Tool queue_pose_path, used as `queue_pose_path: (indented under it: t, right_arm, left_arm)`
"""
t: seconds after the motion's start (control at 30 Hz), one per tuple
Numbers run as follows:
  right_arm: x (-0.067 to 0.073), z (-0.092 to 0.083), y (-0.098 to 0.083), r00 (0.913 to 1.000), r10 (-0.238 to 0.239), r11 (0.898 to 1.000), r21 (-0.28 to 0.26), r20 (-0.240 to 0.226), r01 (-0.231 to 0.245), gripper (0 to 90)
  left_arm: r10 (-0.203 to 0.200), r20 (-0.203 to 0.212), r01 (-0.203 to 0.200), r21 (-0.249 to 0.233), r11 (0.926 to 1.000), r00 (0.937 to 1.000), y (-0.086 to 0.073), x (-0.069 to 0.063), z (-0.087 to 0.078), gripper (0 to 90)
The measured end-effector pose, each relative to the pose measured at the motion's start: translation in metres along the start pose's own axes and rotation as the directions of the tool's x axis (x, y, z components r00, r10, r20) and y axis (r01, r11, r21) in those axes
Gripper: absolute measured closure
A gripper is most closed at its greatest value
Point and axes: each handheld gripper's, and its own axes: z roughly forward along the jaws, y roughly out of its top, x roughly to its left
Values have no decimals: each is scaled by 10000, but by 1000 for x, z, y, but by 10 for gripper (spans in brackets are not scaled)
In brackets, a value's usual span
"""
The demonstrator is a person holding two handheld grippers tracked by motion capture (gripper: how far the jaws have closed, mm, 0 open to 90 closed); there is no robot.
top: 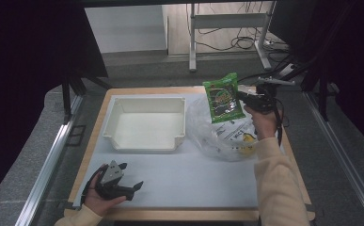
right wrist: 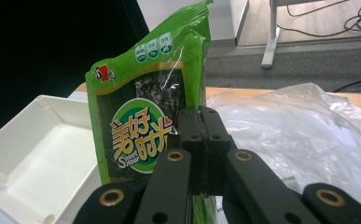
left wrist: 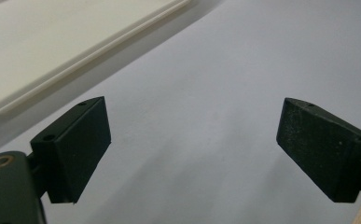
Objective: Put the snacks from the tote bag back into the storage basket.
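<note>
We've got the green seaweed snack packet [top: 224,98] pinched by its edge in our right gripper [top: 242,97], aloft over the clear plastic bag [top: 217,134] beside the white tray [top: 146,123]; it looks light, crinkly and slippery, while our left gripper [top: 133,187] rests agape.

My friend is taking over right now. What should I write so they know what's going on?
Right gripper: shut on the edge of the green snack packet, holding it up in the air above the clear plastic bag.
Left gripper: open, nothing in it, resting low on the white mat near the front edge.
White tray: nothing in it.
Done: packet is out of the bag.
Left: probably carry the packet over to the tray and let go.
</note>
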Motion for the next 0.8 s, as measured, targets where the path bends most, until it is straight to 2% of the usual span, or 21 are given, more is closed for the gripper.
queue_pose_path:
  t: [0.27, 0.8]
  right_arm:
    - [12, 3, 3, 9995, -105, 9999, -114, -301, 102, 895]
    - [27, 12, 6, 9977, -159, 9997, -210, -660, 146, 895]
  left_arm:
    - [-4, 5, 4, -14, 10000, 10000, 0, 0, 0, 98]
    - [-3, 11, 3, 18, 10000, 10000, 0, 0, 0, 98]
